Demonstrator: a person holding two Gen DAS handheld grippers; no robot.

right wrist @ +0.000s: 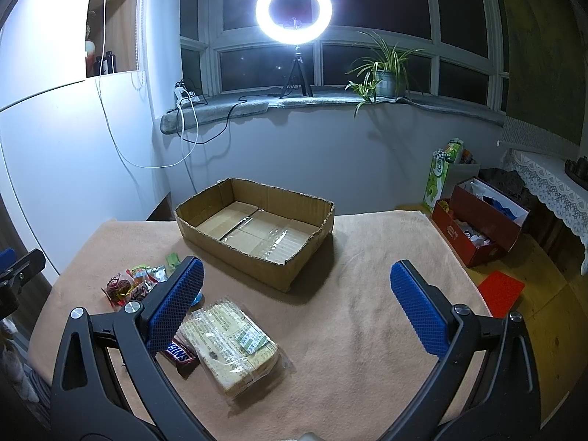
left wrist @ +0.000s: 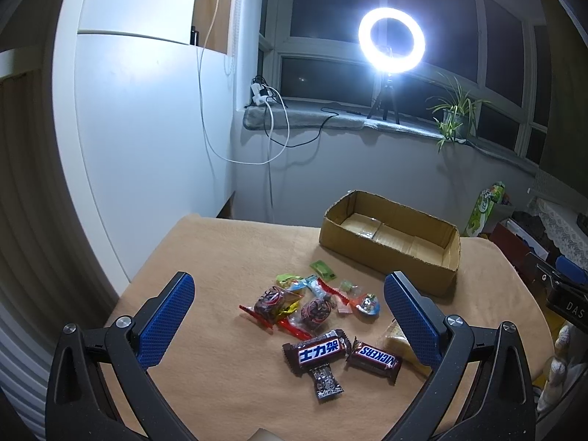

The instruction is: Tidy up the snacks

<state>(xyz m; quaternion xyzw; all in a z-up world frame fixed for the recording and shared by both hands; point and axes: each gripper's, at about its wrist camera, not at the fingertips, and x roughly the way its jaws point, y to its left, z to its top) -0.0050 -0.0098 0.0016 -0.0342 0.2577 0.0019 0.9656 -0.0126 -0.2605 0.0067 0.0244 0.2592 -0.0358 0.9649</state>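
Snacks [left wrist: 316,312] are scattered on the cloth-covered table [right wrist: 367,312], just before the empty cardboard box [right wrist: 257,228]. Both the left gripper [left wrist: 290,316] and right gripper [right wrist: 297,301] are held wide open, empty. The wrapped cake [right wrist: 229,345] should be grasped across its narrow sides, gently, then lifted clear over the box wall.

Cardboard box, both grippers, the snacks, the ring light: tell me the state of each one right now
cardboard box: open-topped, empty, upright on the table
left gripper: open, holding nothing, above the snack pile
right gripper: open, holding nothing
Snickers bars: wrapped, lying flat outside the box
clear-wrapped cake pack: sealed, flat on the table
small candies: wrapped, loosely piled
ring light: switched on
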